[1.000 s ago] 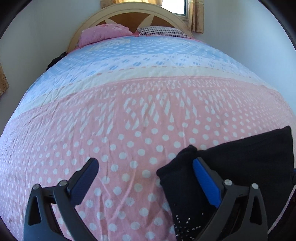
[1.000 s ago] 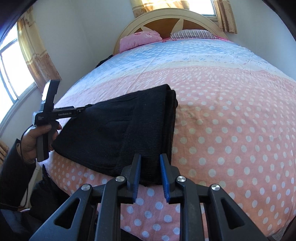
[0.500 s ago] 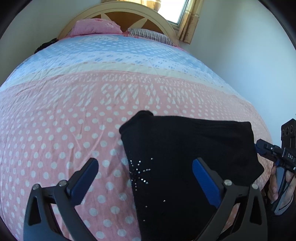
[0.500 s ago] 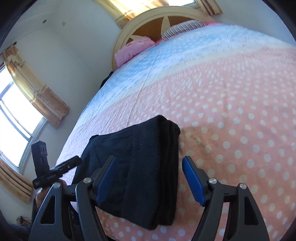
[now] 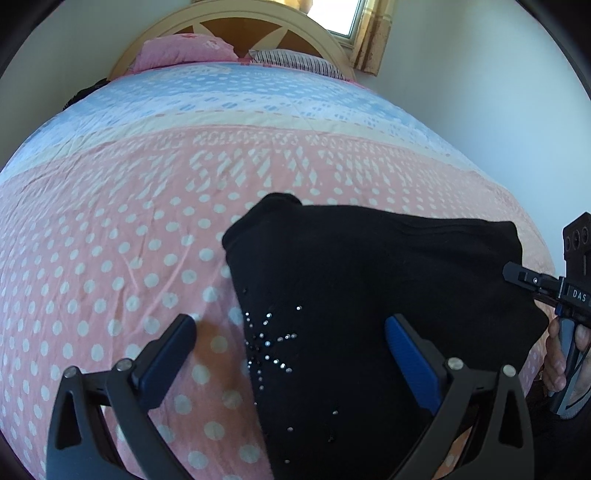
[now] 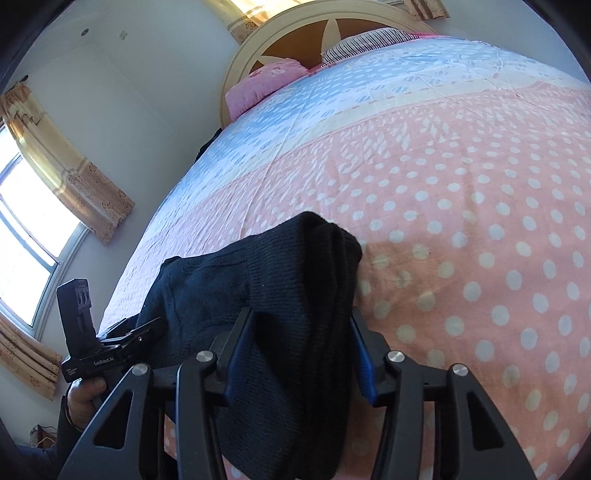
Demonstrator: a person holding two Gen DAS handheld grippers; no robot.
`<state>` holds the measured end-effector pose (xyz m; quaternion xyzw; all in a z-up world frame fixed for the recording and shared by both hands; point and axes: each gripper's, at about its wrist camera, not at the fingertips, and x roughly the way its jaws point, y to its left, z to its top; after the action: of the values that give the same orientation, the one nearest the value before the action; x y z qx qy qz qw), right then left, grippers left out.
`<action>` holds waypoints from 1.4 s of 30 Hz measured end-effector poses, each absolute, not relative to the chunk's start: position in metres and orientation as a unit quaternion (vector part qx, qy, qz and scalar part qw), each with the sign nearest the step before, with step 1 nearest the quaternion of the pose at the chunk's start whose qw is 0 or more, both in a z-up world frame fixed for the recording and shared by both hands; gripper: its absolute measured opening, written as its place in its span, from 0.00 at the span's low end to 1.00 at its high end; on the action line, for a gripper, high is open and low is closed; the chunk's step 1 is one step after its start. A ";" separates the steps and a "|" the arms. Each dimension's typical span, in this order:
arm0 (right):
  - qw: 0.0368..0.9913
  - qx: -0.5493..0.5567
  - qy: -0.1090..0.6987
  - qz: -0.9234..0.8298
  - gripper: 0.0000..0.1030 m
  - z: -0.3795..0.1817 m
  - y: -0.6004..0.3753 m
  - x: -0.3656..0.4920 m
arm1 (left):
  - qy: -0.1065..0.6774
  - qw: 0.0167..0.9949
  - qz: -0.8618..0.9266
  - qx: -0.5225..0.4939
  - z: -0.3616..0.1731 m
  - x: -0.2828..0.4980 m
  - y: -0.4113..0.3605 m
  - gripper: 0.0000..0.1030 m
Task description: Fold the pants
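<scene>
Black pants [image 5: 369,280] lie folded on the pink dotted bedspread [image 5: 110,236] near the foot of the bed, with a rhinestone star on the near part. My left gripper [image 5: 291,343] is open just above their left edge: its right finger is over the cloth, its left finger over the bedspread. In the right wrist view the folded pants [image 6: 295,295] run between the fingers of my right gripper [image 6: 299,332], which straddles the thick folded edge with its jaws apart. The left gripper also shows in the right wrist view [image 6: 147,332], at the far end of the pants.
A wooden headboard [image 5: 236,22] with a pink pillow [image 5: 181,51] and a striped pillow [image 5: 295,61] is at the far end. White walls flank the bed. A curtained window [image 6: 22,236] is on the left side.
My right gripper went from nearly shut in front of the pants to open and moved forward around their folded edge. My left gripper swung right and now hovers over the pants' left edge, still open.
</scene>
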<state>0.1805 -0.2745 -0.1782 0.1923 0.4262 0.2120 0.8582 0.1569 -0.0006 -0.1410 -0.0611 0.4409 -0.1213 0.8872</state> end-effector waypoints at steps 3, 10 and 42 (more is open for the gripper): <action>0.853 0.207 0.423 0.223 0.34 -0.179 -0.276 0.178 | 0.435 0.887 -0.140 -0.067 -0.140 0.156 0.000 0.80; 0.855 0.209 0.398 0.258 0.28 -0.156 -0.266 0.167 | 0.431 0.875 -0.181 -0.128 -0.138 0.153 0.015 0.40; 0.804 0.098 0.418 0.410 0.27 -0.122 -0.029 0.303 | 0.356 0.925 0.046 -0.122 -0.092 0.085 0.150 0.13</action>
<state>0.3031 -0.0291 -0.1219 0.0977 0.4183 0.4103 0.8045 0.0854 0.1497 -0.0916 -0.1223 0.3559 0.0460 0.9254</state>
